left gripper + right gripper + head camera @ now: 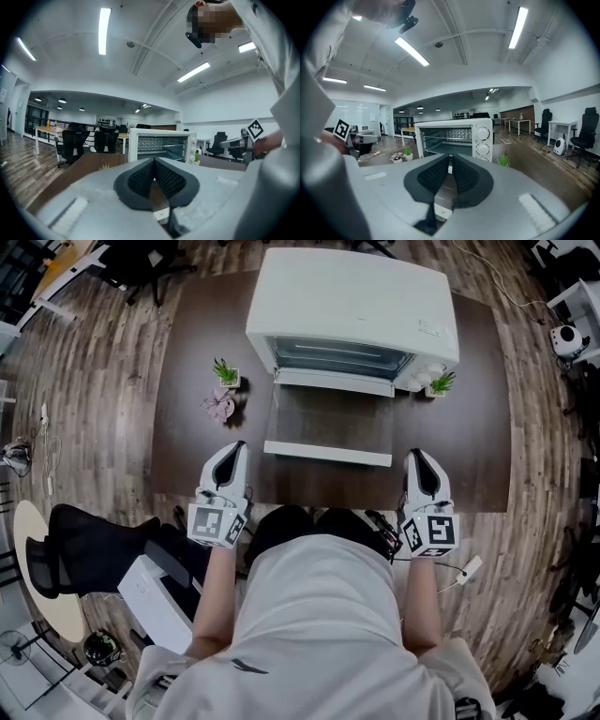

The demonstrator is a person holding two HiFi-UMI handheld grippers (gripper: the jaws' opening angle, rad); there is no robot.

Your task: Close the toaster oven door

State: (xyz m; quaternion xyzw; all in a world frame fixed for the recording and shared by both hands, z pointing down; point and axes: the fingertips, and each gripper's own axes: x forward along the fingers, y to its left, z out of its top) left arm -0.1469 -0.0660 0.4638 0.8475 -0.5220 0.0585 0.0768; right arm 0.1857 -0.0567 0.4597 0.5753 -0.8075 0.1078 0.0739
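The white toaster oven (352, 306) stands at the back of the dark table (187, 352), and its glass door (330, 423) lies folded down flat toward me, white handle edge (328, 454) nearest. My left gripper (239, 446) hovers at the table's front edge, just left of the door, its jaws shut on nothing. My right gripper (413, 454) is level with it, just right of the door, its jaws a narrow slit apart and empty. Both gripper views look past their own jaws, the left gripper (154, 160) and right gripper (450, 157), at the oven (161, 145) (454, 136) with its cavity open.
A small potted plant (226, 372) and a pinkish plant (220, 406) sit left of the oven; another potted plant (441, 383) sits at its right corner. A black office chair (84, 545) and a white box (155, 601) stand on the floor at my left.
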